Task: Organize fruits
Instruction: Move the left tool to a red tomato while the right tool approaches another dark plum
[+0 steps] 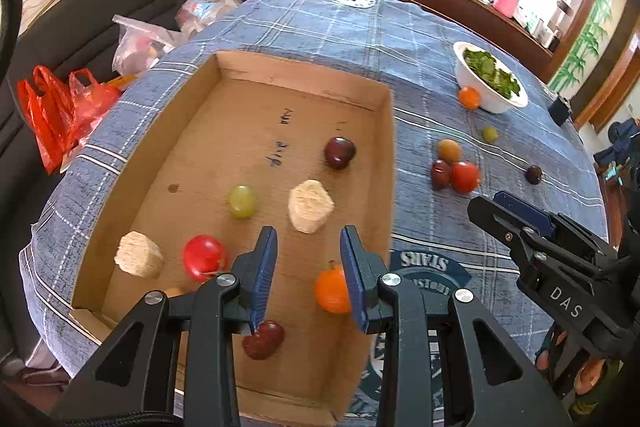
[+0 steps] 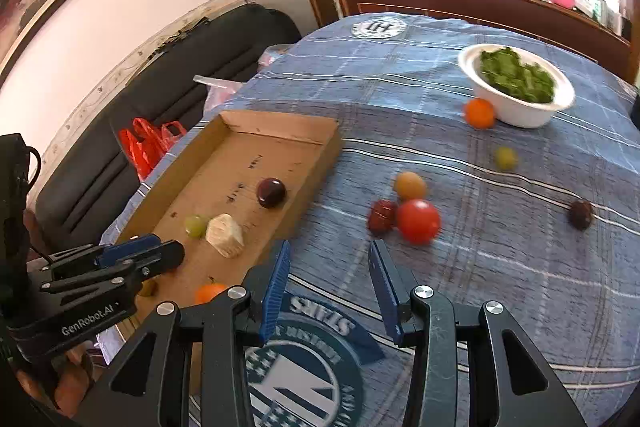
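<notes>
Right gripper (image 2: pixel 330 291): jaws spread, nothing between them, hanging over bare tablecloth (image 2: pixel 500 291) just outside the cardboard tray's (image 2: pixel 320 163) near right wall. Left gripper (image 1: pixel 308 273): jaws parted, empty, over the tray's near end; an orange fruit (image 1: pixel 332 289) shows beside its right finger, lying on the tray floor and not pinched. Key relation, right wrist view: the loose cluster lies at about 1 o'clock from the right gripper, near, with the red tomato (image 2: pixel 418 221) closest; its form is round, so no long axis to align on. The right hand is judged the nearer one for it; the left sits over the tray. Count on the cloth: six pieces, namely red tomato, dark red fruit (image 2: pixel 382 215) touching it, yellow-orange fruit (image 2: pixel 410 185) just behind, green grape (image 2: pixel 506 158) at 2 o'clock, dark plum (image 2: pixel 581 214) far right, orange (image 2: pixel 479 113) touching the white bowl (image 2: pixel 520 115) of greens. Count in the tray, left wrist view: five fruits (plum, grape, red, orange, dark red) plus two pale chunks, type unclear. Sorting judged roughly half done.
</notes>
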`<action>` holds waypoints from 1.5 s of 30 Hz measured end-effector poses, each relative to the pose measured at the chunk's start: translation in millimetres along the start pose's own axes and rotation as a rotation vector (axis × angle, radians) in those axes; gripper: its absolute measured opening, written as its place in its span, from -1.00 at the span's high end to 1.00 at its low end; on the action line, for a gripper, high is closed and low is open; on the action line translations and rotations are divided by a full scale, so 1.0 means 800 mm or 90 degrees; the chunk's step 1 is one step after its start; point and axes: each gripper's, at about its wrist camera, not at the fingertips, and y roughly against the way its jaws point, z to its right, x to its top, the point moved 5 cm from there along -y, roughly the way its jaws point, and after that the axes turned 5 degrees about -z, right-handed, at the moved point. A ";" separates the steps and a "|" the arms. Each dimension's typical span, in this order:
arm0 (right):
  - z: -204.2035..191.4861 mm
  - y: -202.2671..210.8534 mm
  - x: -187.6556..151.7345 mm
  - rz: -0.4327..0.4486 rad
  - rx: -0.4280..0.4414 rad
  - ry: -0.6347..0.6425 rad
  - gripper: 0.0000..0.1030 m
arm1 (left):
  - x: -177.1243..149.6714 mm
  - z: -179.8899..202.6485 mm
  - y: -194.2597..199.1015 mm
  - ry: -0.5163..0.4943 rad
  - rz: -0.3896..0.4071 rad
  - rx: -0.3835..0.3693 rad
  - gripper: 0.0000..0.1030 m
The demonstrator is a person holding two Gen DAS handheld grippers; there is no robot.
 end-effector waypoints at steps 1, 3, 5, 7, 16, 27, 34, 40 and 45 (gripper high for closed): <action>0.003 0.002 -0.001 0.001 -0.001 -0.003 0.16 | 0.000 0.004 0.001 -0.003 0.001 -0.001 0.42; 0.013 0.009 -0.005 0.005 -0.009 -0.010 0.16 | -0.001 0.010 0.003 -0.010 0.002 -0.002 0.42; 0.021 0.014 -0.008 0.009 -0.014 -0.017 0.16 | -0.002 0.017 0.004 -0.016 0.002 -0.003 0.42; 0.028 0.020 -0.010 0.012 -0.018 -0.022 0.16 | -0.004 0.023 0.005 -0.022 0.001 -0.004 0.42; 0.068 0.044 -0.028 0.022 -0.049 -0.045 0.15 | -0.010 0.049 0.003 -0.043 -0.007 -0.017 0.42; 0.136 0.062 -0.051 0.023 -0.083 -0.098 0.15 | -0.018 0.093 -0.003 -0.080 -0.024 -0.044 0.42; 0.173 0.073 -0.059 0.029 -0.105 -0.125 0.15 | -0.017 0.117 -0.013 -0.096 -0.036 -0.062 0.42; 0.199 0.071 -0.055 0.034 -0.125 -0.138 0.15 | -0.007 0.134 -0.029 -0.098 -0.050 -0.086 0.42; 0.216 0.059 -0.044 0.032 -0.137 -0.140 0.15 | 0.006 0.151 -0.040 -0.103 -0.053 -0.113 0.42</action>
